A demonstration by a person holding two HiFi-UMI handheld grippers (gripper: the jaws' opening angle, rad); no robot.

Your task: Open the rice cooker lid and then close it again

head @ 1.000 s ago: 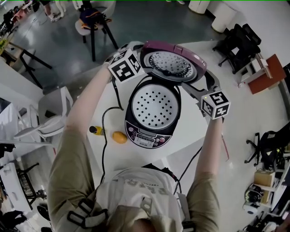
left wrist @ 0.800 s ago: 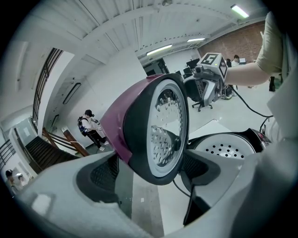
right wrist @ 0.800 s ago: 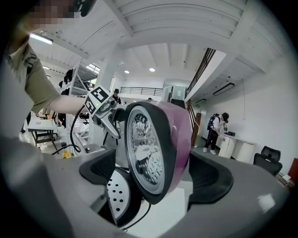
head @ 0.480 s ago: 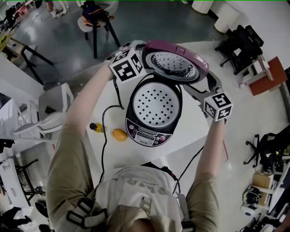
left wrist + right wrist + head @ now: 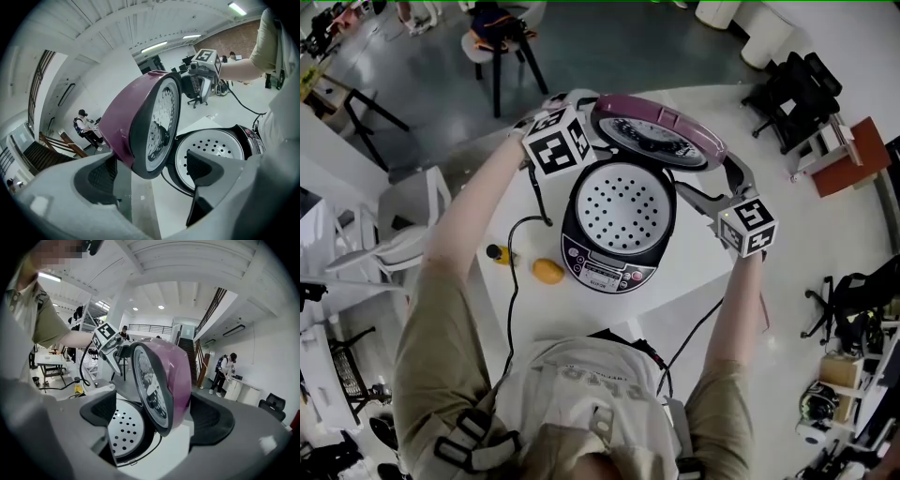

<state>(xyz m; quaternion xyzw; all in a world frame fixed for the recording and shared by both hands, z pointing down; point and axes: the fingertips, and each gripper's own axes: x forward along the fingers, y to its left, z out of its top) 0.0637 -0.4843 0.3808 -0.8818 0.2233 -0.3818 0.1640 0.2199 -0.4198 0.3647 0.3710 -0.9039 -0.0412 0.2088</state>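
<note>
Jaws apart, left gripper (image 5: 151, 176) (just been opening wider) and right gripper (image 5: 157, 420) are straddling the lid (image 5: 656, 131) unclamped, risking it slamming onto the rice cooker (image 5: 609, 267).

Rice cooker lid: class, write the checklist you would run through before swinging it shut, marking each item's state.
1. Lid stands open: ok.
2. Left gripper jaws, just opened wider, straddle the lid's edge, not pressing: ok.
3. Right gripper jaws apart round the lid's edge: ok.
4. Perforated steamer tray seated level inside: ok.
5. Black cord clear of the rim: ok.
</note>
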